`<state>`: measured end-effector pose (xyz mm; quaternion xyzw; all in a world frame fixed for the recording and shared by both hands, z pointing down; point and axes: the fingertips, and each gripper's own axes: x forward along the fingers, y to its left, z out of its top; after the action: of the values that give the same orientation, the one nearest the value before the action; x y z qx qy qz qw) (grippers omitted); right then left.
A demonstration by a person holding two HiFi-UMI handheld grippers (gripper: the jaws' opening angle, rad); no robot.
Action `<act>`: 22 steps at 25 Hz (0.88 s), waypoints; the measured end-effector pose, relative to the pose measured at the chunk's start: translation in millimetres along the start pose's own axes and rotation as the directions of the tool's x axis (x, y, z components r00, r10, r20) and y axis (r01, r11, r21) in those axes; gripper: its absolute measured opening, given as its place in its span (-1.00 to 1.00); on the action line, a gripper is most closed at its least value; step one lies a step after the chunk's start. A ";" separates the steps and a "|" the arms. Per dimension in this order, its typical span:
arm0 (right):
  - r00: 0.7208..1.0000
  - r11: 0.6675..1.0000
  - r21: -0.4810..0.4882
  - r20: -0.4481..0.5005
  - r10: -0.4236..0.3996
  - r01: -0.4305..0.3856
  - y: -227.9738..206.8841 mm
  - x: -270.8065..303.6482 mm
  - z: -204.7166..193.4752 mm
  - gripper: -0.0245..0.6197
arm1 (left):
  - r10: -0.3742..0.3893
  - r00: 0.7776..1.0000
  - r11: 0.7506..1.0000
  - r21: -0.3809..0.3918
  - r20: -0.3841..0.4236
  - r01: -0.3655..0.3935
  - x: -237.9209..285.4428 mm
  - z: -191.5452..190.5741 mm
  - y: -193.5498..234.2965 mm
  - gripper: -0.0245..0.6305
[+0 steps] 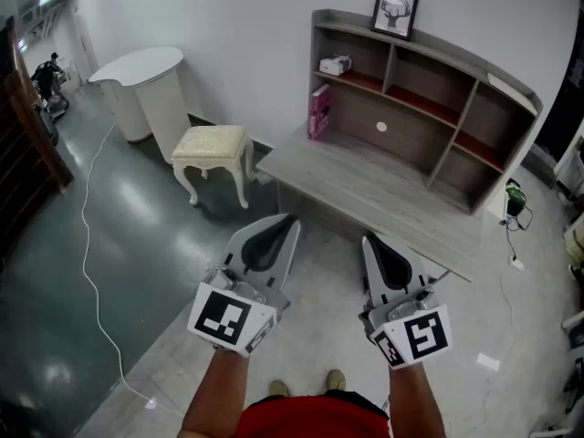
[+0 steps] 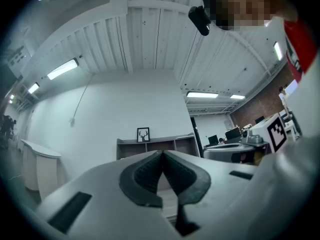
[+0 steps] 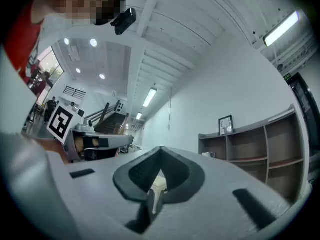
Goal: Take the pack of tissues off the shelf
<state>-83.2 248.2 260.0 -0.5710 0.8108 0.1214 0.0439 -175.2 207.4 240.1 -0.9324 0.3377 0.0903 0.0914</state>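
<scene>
While left gripper and right gripper are pressed together, empty, the pack of tissues on the shelf looks light, squashy: pinch its sides.

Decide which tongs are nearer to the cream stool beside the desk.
Left. The left tongs are held short of the cream stool, slightly to its right. The right tongs are farther right, in front of the desk.

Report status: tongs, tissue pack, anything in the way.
Shut and empty: left tongs, right tongs, both short of the desk. Untouched tissue pack in top-left bay of shelf. Nothing in front of it.
</scene>
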 end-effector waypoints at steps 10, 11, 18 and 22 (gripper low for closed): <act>1.000 1.000 0.022 0.021 -0.014 0.014 29.4 15.5 1.0 -0.91 | -0.008 1.000 1.000 -0.005 0.008 0.008 -26.8 -2.0 32.4 -0.90; 1.000 1.000 0.019 0.022 -0.018 0.018 33.1 17.6 0.3 -0.91 | -0.006 1.000 1.000 -0.005 0.010 0.006 -30.2 -2.2 39.0 -0.90; 0.999 0.999 -0.001 0.003 -0.033 0.033 36.3 37.4 -11.3 -0.91 | -0.005 0.999 1.000 -0.008 0.050 0.006 -23.1 2.3 73.9 -0.90; 0.999 0.999 -0.001 0.016 -0.034 0.034 18.4 57.5 -16.1 -0.91 | -0.019 0.999 1.000 -0.018 0.050 0.020 0.6 -5.8 82.7 -0.90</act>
<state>-119.1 197.4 266.2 -0.5837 0.8005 0.1258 0.0518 -227.6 143.2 236.5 -0.9339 0.3255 0.1158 0.0922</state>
